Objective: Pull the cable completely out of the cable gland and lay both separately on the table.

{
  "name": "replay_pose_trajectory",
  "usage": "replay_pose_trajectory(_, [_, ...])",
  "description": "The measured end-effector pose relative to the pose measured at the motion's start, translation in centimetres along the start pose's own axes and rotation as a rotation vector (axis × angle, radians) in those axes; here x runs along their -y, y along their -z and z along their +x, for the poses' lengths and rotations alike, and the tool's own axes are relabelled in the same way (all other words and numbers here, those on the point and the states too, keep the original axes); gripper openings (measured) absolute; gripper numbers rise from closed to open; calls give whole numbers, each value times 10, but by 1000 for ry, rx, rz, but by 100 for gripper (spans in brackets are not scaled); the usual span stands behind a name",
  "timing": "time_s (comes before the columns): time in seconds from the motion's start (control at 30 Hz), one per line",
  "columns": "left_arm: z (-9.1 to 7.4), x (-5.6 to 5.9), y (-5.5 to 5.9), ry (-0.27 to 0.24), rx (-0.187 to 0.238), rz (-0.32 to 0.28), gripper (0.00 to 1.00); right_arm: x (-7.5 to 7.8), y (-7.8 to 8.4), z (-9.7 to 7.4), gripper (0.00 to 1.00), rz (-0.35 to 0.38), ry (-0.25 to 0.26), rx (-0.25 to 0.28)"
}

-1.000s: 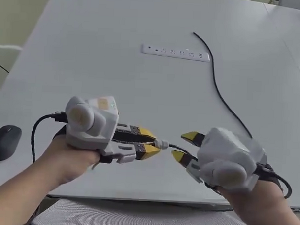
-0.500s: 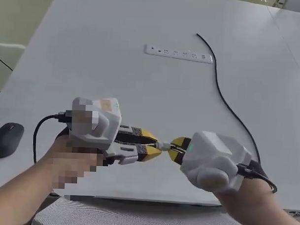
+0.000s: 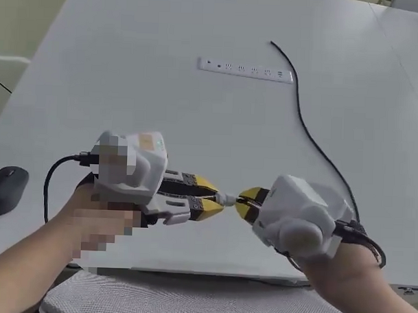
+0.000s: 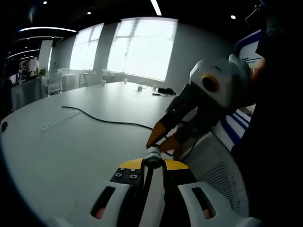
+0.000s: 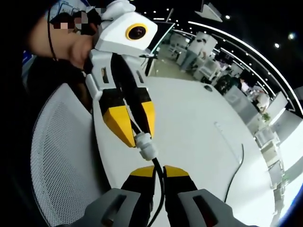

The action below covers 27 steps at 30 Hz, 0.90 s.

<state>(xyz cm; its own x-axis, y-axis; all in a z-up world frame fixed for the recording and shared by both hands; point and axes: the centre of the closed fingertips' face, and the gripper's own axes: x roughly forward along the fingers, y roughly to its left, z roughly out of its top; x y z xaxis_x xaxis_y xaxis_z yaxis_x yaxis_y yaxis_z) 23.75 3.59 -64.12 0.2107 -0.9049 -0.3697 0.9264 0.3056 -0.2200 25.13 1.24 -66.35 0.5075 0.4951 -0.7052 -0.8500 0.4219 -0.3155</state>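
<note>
1. The left gripper (image 3: 216, 198) has its yellow-tipped jaws pressed together on a small white plastic cable gland (image 3: 226, 198), whose ribbed, rounded end sticks out past the tips.
2. The right gripper (image 3: 245, 202) faces it nose to nose, its jaws clamped on a thin black cable (image 5: 157, 170) just where that cable leaves the cable gland.
3. The cable is not out: in the right gripper view it runs straight from the gland's narrow end down between the closed jaws.
4. Both grippers are held in the air, above the table edge farthest from the long white power strip (image 3: 246, 70).
5. The large, plain white table (image 3: 162, 107) is matt and evenly lit.
6. A long black cord (image 3: 307, 129) starts beside the power strip's right end and curves across the table toward the right gripper. I cannot tell whether it is the same cable.
7. A black computer mouse (image 3: 5, 189) sits far left of the power strip, near the table edge.
8. A white mesh chair back (image 3: 163, 296) shows below that edge.
9. In the left gripper view, tall bright windows (image 4: 137, 49) line the far wall under strip lights.
</note>
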Motion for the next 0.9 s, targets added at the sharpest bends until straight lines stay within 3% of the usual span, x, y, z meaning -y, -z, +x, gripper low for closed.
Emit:
replay_pose_trajectory(0.33, [-4, -1, -7, -16, 17, 8, 15, 12, 12, -1, 2, 277, 16, 37])
replay_pose_trajectory(0.67, [-4, 1, -4, -22, 10, 4, 15, 20, 53, 2, 2, 541, 37, 25])
replay_pose_trajectory(0.9, [-3, 1, -1, -21, 1, 3, 15, 22, 78, 6, 1, 615, 48, 1])
